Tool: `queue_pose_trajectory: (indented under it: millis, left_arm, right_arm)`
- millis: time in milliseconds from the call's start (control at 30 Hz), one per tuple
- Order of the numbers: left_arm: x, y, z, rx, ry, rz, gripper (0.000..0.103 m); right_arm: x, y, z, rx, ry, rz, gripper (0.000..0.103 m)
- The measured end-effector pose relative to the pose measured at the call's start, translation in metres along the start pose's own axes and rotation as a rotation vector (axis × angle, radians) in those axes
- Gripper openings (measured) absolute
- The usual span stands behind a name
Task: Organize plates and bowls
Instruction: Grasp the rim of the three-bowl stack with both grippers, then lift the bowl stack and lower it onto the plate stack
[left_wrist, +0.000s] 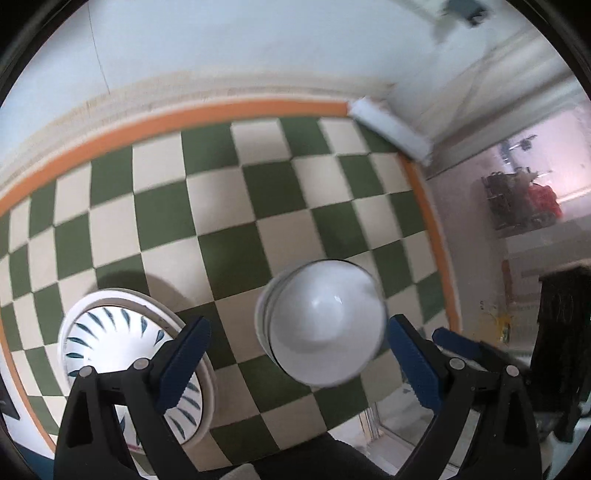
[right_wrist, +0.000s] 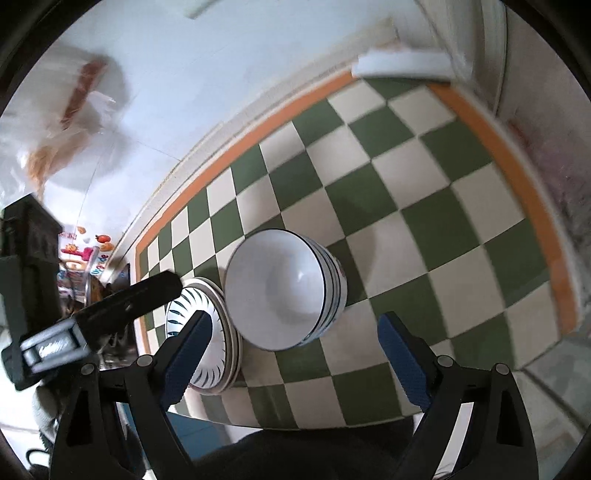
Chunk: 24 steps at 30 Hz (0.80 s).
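A stack of white bowls (left_wrist: 321, 321) stands on the green-and-cream checked tablecloth (left_wrist: 240, 192). Left of it lies a stack of plates (left_wrist: 118, 332) with a blue leaf pattern. My left gripper (left_wrist: 299, 362) hangs open above them, pointing steeply down; its left finger (left_wrist: 184, 362) is over the plates and the bowls show between the fingertips, untouched. In the right wrist view the bowl stack (right_wrist: 280, 291), blue-rimmed, touches the plates (right_wrist: 207, 332). My right gripper (right_wrist: 295, 354) is wide open just short of the bowls, holding nothing. The left gripper's black body (right_wrist: 110, 306) reaches in from the left.
The cloth has an orange border (left_wrist: 207, 114) along a pale wall. A white box (left_wrist: 391, 129) sits at the far corner of the table, white box (right_wrist: 402, 64) in the other view too. The table edge (left_wrist: 439, 236) drops off on the right. A plastic bag (right_wrist: 74, 122) hangs at upper left.
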<state>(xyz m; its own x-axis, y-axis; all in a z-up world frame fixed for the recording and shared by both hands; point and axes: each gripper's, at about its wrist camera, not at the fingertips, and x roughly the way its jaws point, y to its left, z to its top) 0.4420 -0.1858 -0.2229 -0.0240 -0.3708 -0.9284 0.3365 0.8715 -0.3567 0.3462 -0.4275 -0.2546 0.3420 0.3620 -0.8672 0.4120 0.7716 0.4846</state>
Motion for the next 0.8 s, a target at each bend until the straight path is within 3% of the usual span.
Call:
queue_pose_trajectory:
  millis: [200, 333, 500, 633, 800]
  left_arm:
    - [0.062, 0.020, 0.016, -0.058, 0.146, -0.012, 0.096]
    - [0.087, 0.025, 0.018, -0.054, 0.202, -0.044, 0.082]
    - [0.105, 0.028, 0.013, -0.056, 0.218, -0.101, 0.051]
    - [0.105, 0.032, 0.010, -0.055, 0.193, -0.120, 0.049]
    - [0.101, 0.032, 0.006, -0.051, 0.161, -0.121, 0.046]
  right_arm:
    - [0.065, -0.032, 0.011, 0.085, 0.082, 0.091, 0.093]
    - [0.094, -0.047, 0.012, 0.117, 0.095, 0.109, 0.086]
    - [0.130, -0.061, 0.012, 0.164, 0.165, 0.188, 0.076]
    - [0.149, -0.068, 0.013, 0.186, 0.192, 0.230, 0.056]
    - [0.156, -0.069, 0.010, 0.181, 0.169, 0.241, 0.054]
